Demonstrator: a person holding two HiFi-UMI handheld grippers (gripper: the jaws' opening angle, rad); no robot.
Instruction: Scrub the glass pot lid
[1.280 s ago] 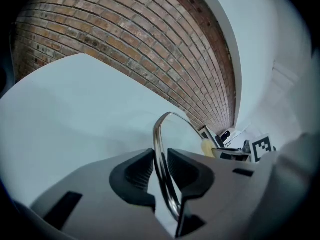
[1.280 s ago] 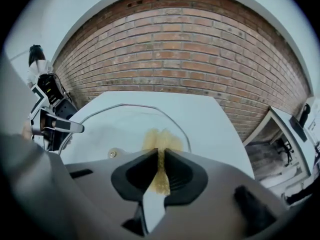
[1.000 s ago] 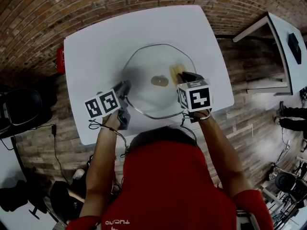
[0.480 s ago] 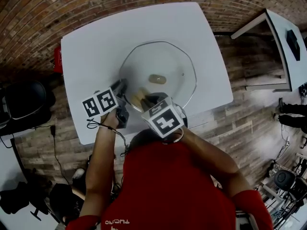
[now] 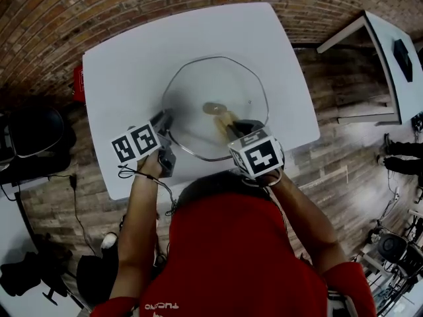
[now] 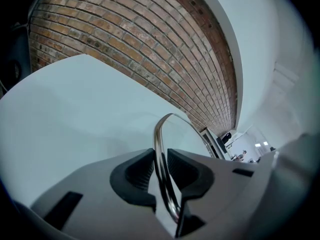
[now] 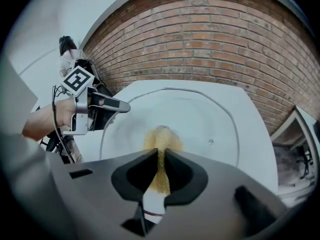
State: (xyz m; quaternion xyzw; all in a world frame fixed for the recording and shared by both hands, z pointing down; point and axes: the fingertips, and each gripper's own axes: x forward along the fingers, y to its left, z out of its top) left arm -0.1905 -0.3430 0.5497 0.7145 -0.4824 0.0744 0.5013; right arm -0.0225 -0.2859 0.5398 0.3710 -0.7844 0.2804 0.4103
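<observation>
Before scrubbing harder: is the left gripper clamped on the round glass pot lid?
Shut: the left gripper pinches the round glass pot lid by its metal rim, between its black pads.

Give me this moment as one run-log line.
left gripper: shut on lid rim | right gripper: shut on sponge | sponge: on lid by knob | lid: on table

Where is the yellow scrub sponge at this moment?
In the head view the sponge is pinched in the right gripper, against the glass pot lid, just beside its centre knob on the person's side.
</observation>
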